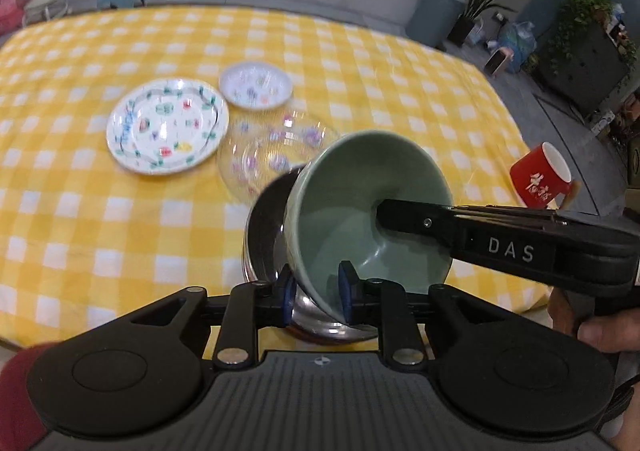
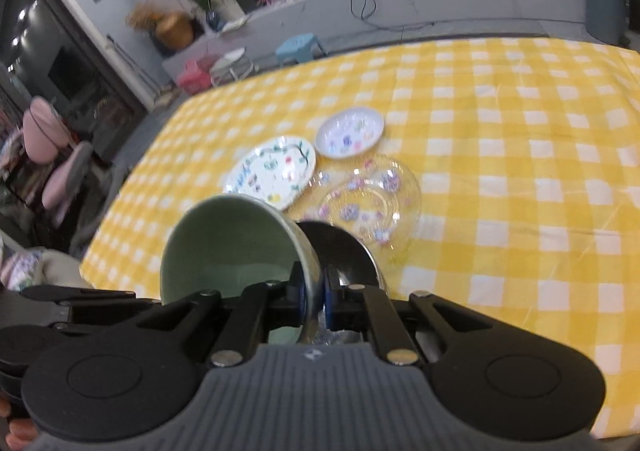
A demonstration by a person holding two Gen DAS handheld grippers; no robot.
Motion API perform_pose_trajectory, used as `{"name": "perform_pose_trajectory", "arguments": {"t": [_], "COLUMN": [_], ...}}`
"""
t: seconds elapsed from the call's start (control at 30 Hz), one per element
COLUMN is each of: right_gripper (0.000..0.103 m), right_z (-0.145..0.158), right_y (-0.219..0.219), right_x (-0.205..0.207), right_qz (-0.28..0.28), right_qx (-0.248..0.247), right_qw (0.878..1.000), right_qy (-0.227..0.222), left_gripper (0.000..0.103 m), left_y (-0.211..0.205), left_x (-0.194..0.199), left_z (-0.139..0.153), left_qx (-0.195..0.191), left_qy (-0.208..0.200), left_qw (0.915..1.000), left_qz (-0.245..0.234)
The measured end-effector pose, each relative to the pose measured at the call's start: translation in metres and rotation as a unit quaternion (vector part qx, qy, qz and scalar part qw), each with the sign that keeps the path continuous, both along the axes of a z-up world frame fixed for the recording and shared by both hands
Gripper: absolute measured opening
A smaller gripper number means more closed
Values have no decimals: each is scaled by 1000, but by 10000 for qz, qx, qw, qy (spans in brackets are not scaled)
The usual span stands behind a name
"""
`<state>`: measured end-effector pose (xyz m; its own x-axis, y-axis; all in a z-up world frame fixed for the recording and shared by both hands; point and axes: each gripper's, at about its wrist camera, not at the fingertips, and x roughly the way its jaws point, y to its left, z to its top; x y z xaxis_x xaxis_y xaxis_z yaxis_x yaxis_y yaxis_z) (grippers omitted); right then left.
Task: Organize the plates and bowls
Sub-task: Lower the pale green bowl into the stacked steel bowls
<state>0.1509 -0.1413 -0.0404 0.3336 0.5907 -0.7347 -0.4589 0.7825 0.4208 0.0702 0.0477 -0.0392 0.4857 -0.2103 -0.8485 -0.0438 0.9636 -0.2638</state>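
Observation:
A green ceramic bowl (image 1: 360,211) is tilted on its side above a steel bowl (image 1: 264,227) near the table's front edge. My left gripper (image 1: 316,291) is shut on the green bowl's rim. My right gripper (image 2: 313,295) is shut on the rim of the same green bowl (image 2: 224,239); its finger reaches into the bowl in the left wrist view (image 1: 416,219). The steel bowl (image 2: 340,251) lies behind it. A large painted plate (image 1: 166,125), a small white plate (image 1: 256,85) and a clear glass plate (image 1: 272,155) lie on the yellow checked cloth.
A red mug (image 1: 540,175) stands near the table's right edge. The yellow checked cloth (image 2: 520,171) stretches wide to the right and back. Stools (image 2: 298,45) and chairs (image 2: 60,171) stand beyond the table's far and left sides.

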Motion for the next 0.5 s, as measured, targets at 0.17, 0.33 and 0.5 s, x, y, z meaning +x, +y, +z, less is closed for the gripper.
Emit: {"name": "perform_pose_trajectory", "arguments": {"t": [0.17, 0.33, 0.5], "right_gripper": [7, 8, 9], "right_z": [-12, -21, -24], "right_y": [5, 7, 2], "right_x": [4, 11, 15], "right_qz": [145, 247, 293], "right_qx": [-195, -258, -91], "right_qw": [9997, 9992, 9991], "right_qy": [102, 153, 309], "left_gripper": [28, 34, 39], "left_y": [2, 5, 7], "left_x": [2, 4, 4], "left_z": [-13, -20, -18], "left_qx": [-96, -231, -293], "left_qy": [183, 158, 36], "left_qw": [9997, 9996, 9995], "left_qz": [-146, -93, -139]}}
